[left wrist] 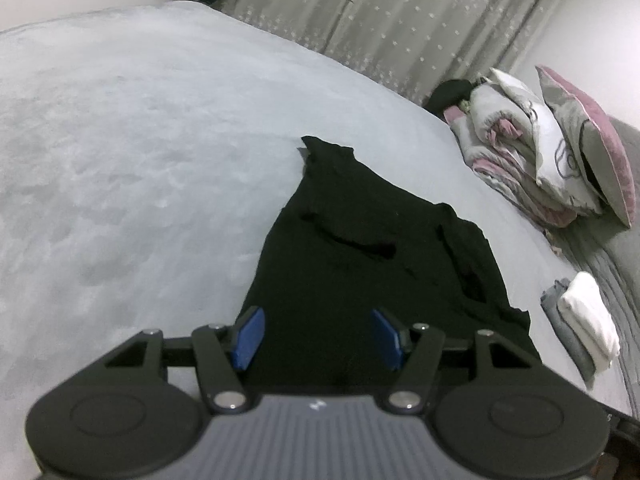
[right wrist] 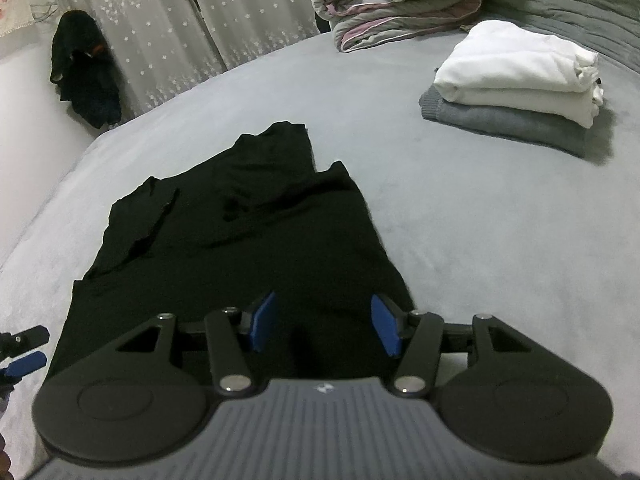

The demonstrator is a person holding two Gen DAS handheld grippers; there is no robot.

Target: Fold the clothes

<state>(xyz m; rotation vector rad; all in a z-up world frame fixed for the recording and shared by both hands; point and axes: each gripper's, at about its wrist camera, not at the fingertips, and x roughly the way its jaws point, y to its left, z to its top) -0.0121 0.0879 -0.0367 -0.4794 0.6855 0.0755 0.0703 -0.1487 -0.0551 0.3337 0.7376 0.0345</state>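
Note:
A black garment (left wrist: 360,264) lies spread on the grey bed (left wrist: 140,140), its sleeves folded inward; it also shows in the right wrist view (right wrist: 240,232). My left gripper (left wrist: 318,338) is open and empty above the garment's near edge, toward its left side. My right gripper (right wrist: 324,326) is open and empty above the near edge, toward its right side. The left gripper's blue fingertip (right wrist: 24,362) shows at the left edge of the right wrist view.
A stack of folded white and grey clothes (right wrist: 516,88) lies on the bed to the right, also in the left wrist view (left wrist: 580,324). Rolled bedding (right wrist: 400,4) and pillows (left wrist: 580,148) sit at the head. Curtains (left wrist: 400,20) hang behind. A dark cloth (right wrist: 84,68) hangs at left.

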